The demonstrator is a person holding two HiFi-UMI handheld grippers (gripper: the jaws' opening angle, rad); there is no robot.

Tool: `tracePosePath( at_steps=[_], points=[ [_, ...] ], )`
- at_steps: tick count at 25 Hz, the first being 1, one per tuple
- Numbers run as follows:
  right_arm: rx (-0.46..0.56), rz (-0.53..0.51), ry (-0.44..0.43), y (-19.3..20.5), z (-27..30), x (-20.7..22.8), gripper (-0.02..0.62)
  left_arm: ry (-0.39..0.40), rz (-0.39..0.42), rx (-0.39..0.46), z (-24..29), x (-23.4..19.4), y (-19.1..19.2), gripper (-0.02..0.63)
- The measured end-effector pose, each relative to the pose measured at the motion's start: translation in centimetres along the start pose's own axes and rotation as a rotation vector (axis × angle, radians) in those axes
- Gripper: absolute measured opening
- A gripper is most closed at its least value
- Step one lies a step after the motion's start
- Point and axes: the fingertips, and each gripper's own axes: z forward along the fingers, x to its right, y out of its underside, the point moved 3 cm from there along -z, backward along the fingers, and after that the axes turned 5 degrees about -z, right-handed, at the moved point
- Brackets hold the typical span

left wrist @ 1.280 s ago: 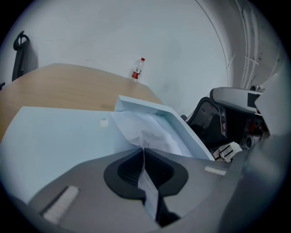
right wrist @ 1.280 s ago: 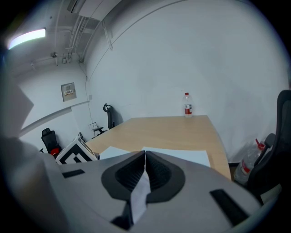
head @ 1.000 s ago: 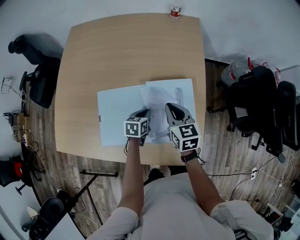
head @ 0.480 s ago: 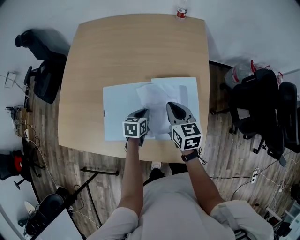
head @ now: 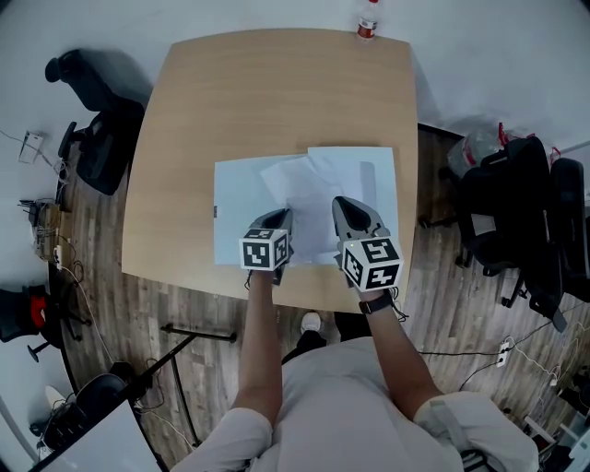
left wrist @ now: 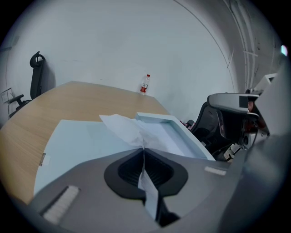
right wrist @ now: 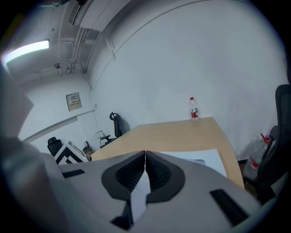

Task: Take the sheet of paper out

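Towards the near right corner of the light wooden table [head: 267,101], a pale blue shallow box [head: 376,173] is laid open, with its flat pale blue lid [head: 236,207] spread beside it on the left. A thin, crumpled white sheet of paper [head: 297,195] is held raised above the box, roughly where lid and tray meet. The left gripper [head: 279,218] is closed on the sheet's near edge, with the paper pinched between its dark pads (a strip of it trails back through the jaws). The right gripper [head: 348,205] is likewise clamped shut on a white strip of the paper. A small clear plastic bottle with a red label [head: 368,24] is seen upright at the table's far edge, close to the far right corner.
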Motion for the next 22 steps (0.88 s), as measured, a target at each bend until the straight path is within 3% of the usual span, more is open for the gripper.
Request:
tracePosePath(
  at_steps=[7, 14, 22],
  points=[
    [0.029, -0.007, -0.005, -0.6, -1.6, -1.7, 0.012, -0.025, 0.01, 0.046, -2.8, 0.2, 0.3, 0.011],
    [0.059, -0.024, -0.015, -1.2, -3.3, -3.8, 0.012, -0.095, 0.077, 0.211, -7.1, 0.4, -1.3, 0.011],
    [0.105, -0.049, -0.018, -2.2, -5.7, -6.1, 0.012, -0.116, 0.113, 0.308, -11.5, 1.5, -2.5, 0.011]
  ],
)
